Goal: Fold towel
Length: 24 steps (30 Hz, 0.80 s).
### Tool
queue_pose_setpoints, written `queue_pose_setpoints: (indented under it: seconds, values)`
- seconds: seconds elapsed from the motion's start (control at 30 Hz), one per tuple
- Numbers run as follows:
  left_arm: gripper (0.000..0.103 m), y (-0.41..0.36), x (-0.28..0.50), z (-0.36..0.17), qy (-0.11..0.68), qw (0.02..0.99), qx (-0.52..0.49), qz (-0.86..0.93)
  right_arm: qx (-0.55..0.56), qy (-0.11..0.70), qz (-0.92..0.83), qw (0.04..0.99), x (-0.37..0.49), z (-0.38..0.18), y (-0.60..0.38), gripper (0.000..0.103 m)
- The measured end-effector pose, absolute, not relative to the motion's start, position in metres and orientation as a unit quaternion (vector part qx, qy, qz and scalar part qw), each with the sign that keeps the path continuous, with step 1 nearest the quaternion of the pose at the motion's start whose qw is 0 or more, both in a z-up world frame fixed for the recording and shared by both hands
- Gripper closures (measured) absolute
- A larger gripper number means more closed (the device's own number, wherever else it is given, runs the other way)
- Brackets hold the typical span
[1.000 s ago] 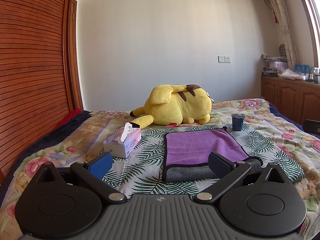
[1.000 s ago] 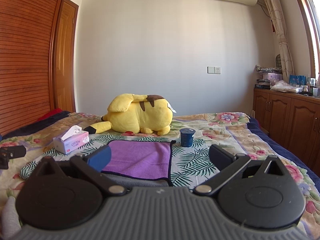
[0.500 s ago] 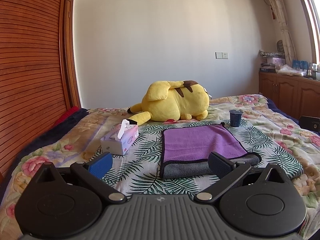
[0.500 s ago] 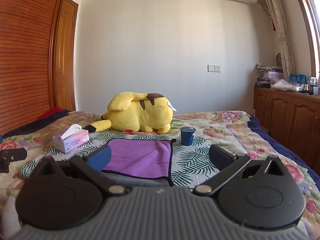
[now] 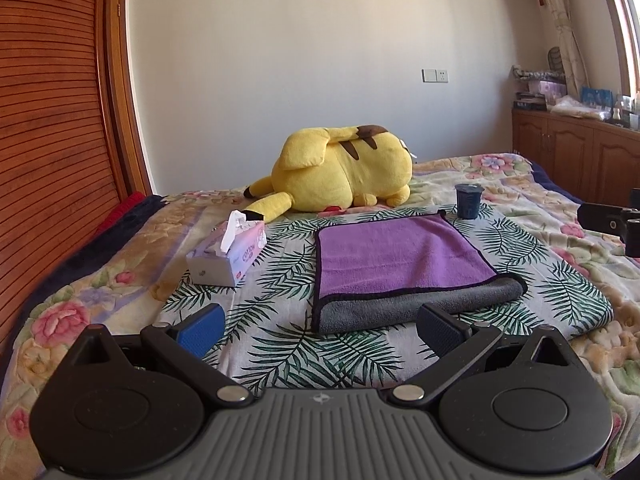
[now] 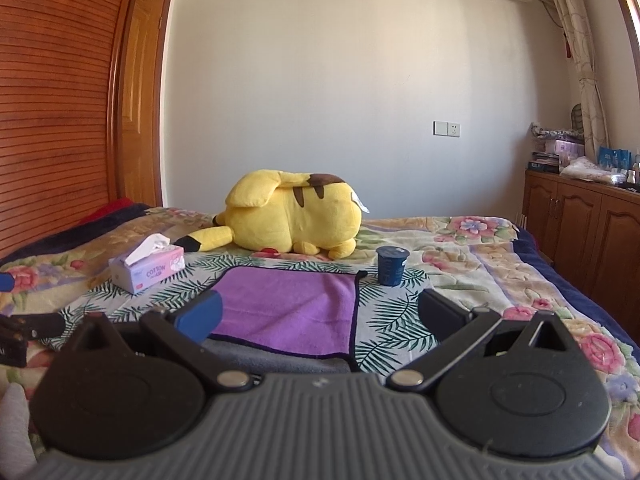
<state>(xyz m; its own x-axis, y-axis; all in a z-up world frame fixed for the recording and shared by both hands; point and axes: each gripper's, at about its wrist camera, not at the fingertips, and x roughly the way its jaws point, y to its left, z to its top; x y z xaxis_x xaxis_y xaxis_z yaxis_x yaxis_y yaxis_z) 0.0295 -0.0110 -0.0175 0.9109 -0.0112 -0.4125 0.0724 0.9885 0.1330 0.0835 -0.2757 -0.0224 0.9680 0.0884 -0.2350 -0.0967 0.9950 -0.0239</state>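
A purple towel (image 5: 396, 254) with a grey underside lies folded on the leaf-print cloth on the bed; its grey fold edge faces me. It also shows in the right wrist view (image 6: 292, 306). My left gripper (image 5: 320, 326) is open and empty, just short of the towel's near left edge, above the bed. My right gripper (image 6: 318, 314) is open and empty, over the towel's near right part. The right gripper's body shows at the right edge of the left wrist view (image 5: 612, 222).
A tissue box (image 5: 228, 256) sits left of the towel. A yellow plush toy (image 5: 340, 174) lies behind it. A dark blue cup (image 5: 468, 200) stands at the towel's far right corner. Wooden cabinets (image 6: 584, 232) line the right wall.
Both grippers have drawn back and risen slightly, so the towel looks a little farther away. Both stay open. The towel has not moved.
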Motion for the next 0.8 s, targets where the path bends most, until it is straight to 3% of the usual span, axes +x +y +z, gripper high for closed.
queue_pose_setpoints:
  seconds: [0.8]
  values:
    - [0.016, -0.018, 0.094, -0.033, 0.239, 0.967, 0.084, -0.035, -0.040, 0.169, 0.090, 0.981, 0.139, -0.037, -0.267, 0.000]
